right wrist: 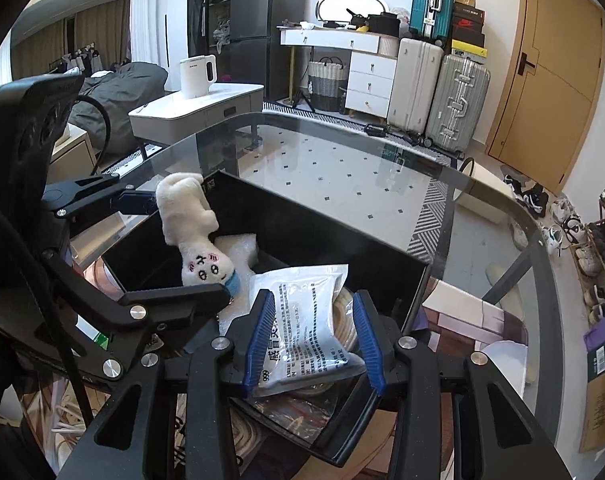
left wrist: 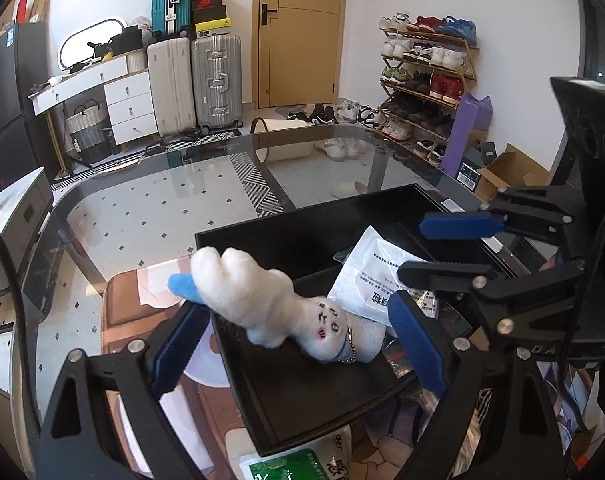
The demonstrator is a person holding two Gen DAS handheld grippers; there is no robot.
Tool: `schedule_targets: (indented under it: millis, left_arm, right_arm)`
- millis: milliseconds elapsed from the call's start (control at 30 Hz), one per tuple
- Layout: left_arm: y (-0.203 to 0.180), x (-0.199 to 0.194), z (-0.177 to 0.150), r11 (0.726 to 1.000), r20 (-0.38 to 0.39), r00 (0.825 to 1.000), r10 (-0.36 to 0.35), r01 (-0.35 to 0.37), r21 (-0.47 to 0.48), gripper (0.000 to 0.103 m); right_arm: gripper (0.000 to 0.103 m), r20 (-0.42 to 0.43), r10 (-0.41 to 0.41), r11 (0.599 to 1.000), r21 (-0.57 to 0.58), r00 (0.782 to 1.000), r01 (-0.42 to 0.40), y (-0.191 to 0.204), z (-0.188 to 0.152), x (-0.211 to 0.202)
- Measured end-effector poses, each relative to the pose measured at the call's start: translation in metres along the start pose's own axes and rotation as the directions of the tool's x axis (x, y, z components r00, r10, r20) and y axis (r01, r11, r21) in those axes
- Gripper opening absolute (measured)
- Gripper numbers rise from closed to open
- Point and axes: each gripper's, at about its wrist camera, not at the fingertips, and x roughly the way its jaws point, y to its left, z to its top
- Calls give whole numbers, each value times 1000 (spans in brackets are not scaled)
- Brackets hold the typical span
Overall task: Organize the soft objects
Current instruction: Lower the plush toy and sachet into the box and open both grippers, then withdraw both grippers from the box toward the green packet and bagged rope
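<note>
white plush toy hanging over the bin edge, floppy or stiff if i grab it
The plush toy is probably floppy: it drapes over the black bin wall. Its fuzzy fabric should grip well against the pads. Likely light, so a nudge may tip it in or out.

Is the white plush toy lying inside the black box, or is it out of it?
Partly in. The white plush toy's head rests inside the black box, while its body leans up over the box's rim.

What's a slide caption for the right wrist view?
Right claw straddles a white sachet in the black bin, beside a white plush toy.
</note>
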Motion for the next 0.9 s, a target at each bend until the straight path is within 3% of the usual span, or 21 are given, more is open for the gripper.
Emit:
schedule_targets:
  millis: [133,200,400,600,900]
  left_arm:
    - [2,-9,-1,1000,17,1000,20,-20,-3,92]
    - [5,-16,-2,1000,32,999,13,-12,-23,94]
    - [16,-50,-7,996,80,997,9,-2,-89,103]
    - [23,-83,-21,988,126,992,23,-3,-157,103]
    - [23,-125,-42,983,191,977,99,-67,-169,103]
  right_arm:
    - [60,36,-4,999,52,999,2,-5,-1,-19]
    - [75,55,-16,996,85,998,12,-10,-3,-30]
    - [102,115,-7,982,187,993,-15,-17,-15,-68]
    - [102,115,-23,983,184,993,2,-1,-34,-95]
    - [102,120,-11,978,208,993,-14,19,-61,-113]
